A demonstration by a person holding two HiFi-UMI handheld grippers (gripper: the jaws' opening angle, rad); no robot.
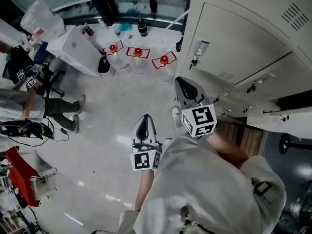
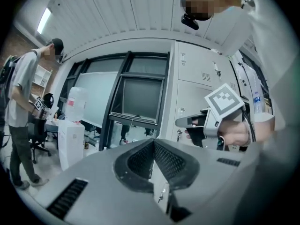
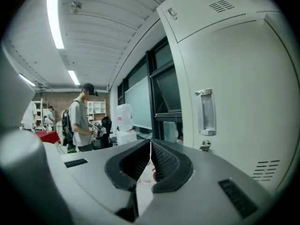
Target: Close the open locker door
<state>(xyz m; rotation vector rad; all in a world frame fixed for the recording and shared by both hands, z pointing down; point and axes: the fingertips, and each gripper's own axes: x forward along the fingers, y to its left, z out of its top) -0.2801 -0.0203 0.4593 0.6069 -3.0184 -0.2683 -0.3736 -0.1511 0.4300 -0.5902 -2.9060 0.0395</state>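
White lockers (image 1: 253, 43) fill the right side of the head view. Low on the right, one door leaf (image 1: 278, 122) seems to stand out from a dark opening (image 1: 298, 100). My right gripper (image 1: 181, 82) is shut and empty, held in front of the locker fronts without touching them. In the right gripper view its jaws (image 3: 150, 146) meet, beside a closed locker door (image 3: 243, 93) with a metal handle (image 3: 205, 111) and a lock (image 3: 204, 147). My left gripper (image 1: 145, 120) is shut and empty over the floor, left of the right one. The left gripper view shows its closed jaws (image 2: 153, 144) and the right gripper's marker cube (image 2: 225, 102).
A person (image 1: 29, 101) stands at the left by a chair. A water dispenser (image 1: 73, 45) with a bottle on top stands at the back left. Red items (image 1: 138, 52) lie on the floor by the window wall. A red cart (image 1: 19, 174) stands at the lower left.
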